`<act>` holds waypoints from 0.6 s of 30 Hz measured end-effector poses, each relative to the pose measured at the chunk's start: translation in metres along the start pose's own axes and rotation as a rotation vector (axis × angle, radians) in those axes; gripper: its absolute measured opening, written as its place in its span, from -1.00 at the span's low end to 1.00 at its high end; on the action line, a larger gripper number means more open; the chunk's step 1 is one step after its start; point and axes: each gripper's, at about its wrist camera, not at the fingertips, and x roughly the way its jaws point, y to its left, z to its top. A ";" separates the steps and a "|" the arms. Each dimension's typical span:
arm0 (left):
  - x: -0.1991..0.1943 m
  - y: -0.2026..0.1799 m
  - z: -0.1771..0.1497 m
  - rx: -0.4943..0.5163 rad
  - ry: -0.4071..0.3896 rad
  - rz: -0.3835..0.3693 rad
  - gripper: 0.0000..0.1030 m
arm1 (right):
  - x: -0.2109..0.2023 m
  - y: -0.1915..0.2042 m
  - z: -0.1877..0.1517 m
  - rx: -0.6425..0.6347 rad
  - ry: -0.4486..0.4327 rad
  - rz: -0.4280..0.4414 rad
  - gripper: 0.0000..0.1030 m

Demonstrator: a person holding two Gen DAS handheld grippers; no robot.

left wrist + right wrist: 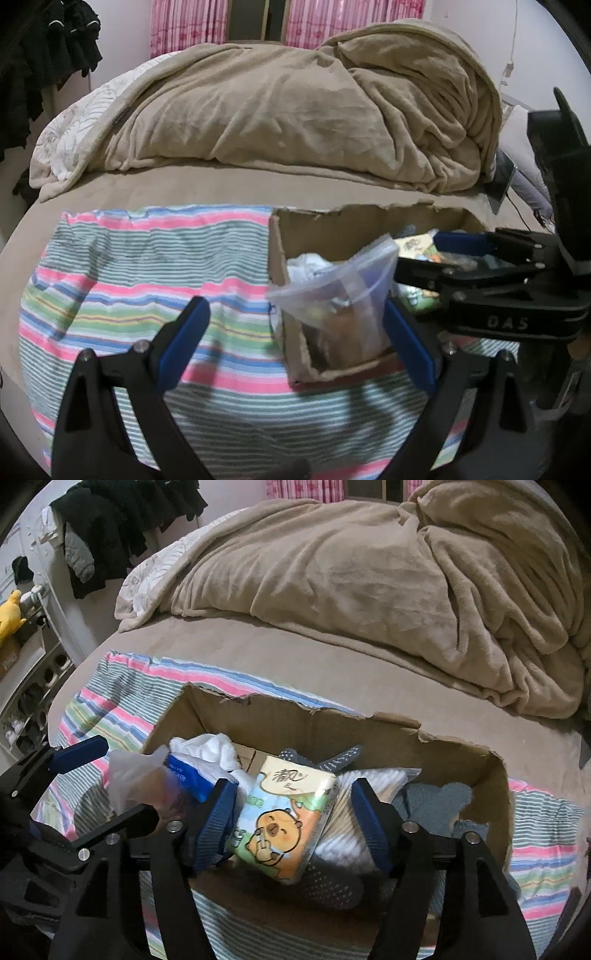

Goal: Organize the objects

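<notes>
Cardboard box (495, 775) with torn, ragged rim, resting on a striped cotton cloth (129, 266) over the bed; inside, a glossy tissue pack (284, 819) printed with a cartoon animal, lying on soft white cloths and dotted grey socks. Right hand-held gripper (291, 823) released, blue ribbed pads on either side of the pack without pressing it. Left hand-held gripper (295, 325) spread wide, a crumpled clear plastic bag (340, 291) at the box corner touching only one pad.

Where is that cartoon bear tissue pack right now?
In the right wrist view, the tissue pack lies inside the cardboard box, between the right gripper's open fingers.
</notes>
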 end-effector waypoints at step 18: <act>-0.046 -0.004 -0.022 -0.034 -0.018 -0.025 0.85 | -0.062 0.010 -0.032 0.031 -0.055 -0.011 0.53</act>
